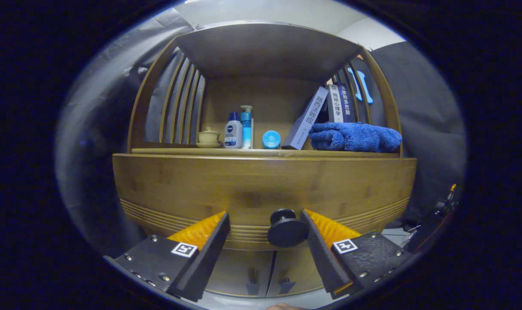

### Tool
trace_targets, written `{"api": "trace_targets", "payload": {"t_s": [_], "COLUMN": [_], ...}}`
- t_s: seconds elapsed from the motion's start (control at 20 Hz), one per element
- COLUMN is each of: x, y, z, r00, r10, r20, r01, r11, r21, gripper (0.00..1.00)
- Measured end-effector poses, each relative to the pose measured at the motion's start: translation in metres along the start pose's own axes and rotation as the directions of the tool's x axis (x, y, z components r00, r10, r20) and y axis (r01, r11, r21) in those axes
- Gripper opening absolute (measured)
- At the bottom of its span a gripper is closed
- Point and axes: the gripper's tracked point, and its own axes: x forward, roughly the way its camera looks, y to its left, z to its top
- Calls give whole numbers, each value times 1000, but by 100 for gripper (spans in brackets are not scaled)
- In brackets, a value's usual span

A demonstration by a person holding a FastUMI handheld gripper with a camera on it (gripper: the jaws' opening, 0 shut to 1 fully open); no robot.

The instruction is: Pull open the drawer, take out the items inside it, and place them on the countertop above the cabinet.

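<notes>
Your gripper (265, 234) is spread wide, holding nothing. The drawer (261, 189) is shut, its front straight ahead of the fingers. The knob (287, 230) sits between them — close to the right finger, well apart from the left. The countertop (243, 152) above carries bottles, books and a towel (355, 137).

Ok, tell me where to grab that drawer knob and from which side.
Grip the round black knob across its disc, coming straight at the drawer front. It juts out on a short stem, so the fingers can close behind its rim. The gripper is open, with the knob nearer one finger; centre first.
</notes>
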Motion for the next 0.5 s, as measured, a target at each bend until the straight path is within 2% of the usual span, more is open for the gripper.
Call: {"api": "trace_targets", "payload": {"t_s": [0.2,0.5], "x": [25,19], "y": [2,2], "z": [0,8], "r00": [1000,999], "r10": [5,44], "r20": [-21,-13], "r01": [-5,-44], "r11": [1000,998], "r21": [-1,-35], "gripper": [99,99]}}
